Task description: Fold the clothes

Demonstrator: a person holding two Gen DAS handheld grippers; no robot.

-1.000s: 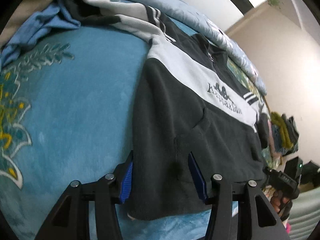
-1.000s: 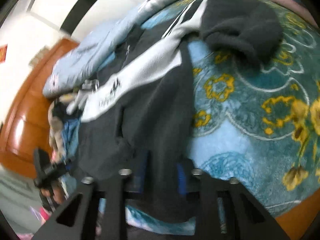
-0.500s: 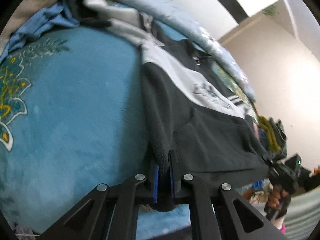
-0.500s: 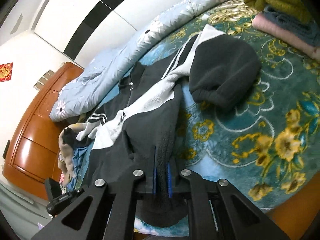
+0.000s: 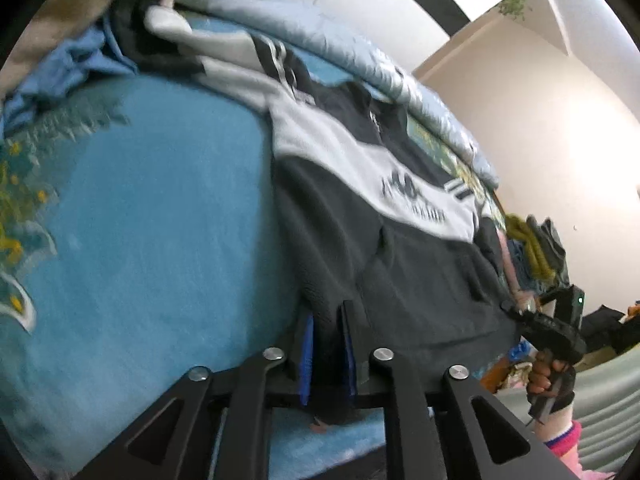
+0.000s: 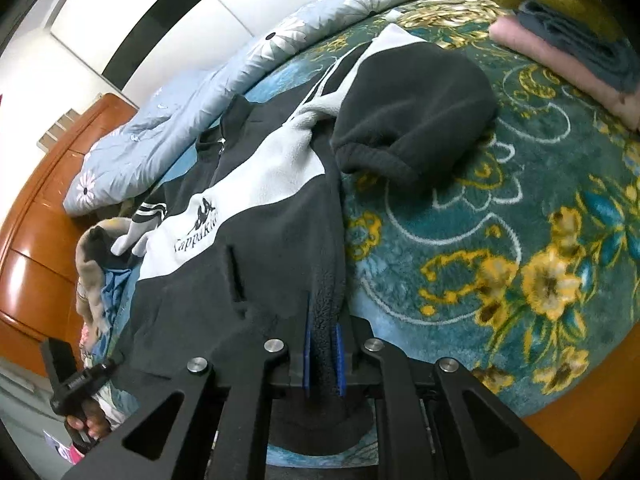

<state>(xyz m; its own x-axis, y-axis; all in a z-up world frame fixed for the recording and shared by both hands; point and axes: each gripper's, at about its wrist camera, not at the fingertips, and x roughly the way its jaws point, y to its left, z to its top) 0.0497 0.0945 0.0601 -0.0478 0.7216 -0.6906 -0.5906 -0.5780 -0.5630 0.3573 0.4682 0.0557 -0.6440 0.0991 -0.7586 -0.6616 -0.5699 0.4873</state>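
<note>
A black and white fleece jacket (image 5: 400, 240) with a chest logo lies front up on a blue flowered blanket (image 5: 140, 220). My left gripper (image 5: 326, 320) is shut on the jacket's bottom hem at its left corner. My right gripper (image 6: 322, 320) is shut on the hem at the jacket's (image 6: 240, 240) right corner. One black sleeve (image 6: 412, 100) lies folded on the blanket beside the body. Each gripper shows in the other's view, the right one (image 5: 548, 332) and the left one (image 6: 76, 384), both hand-held.
A pile of unfolded clothes (image 5: 80, 40) lies at the jacket's far left. A stack of folded clothes (image 6: 560, 28) sits at the far right. A light blue quilt (image 6: 240, 64) runs along the back, by a wooden headboard (image 6: 36, 240).
Both grippers went from open around the hem to shut on it. The hem now hangs pinched and slightly lifted off the blanket at both corners.
</note>
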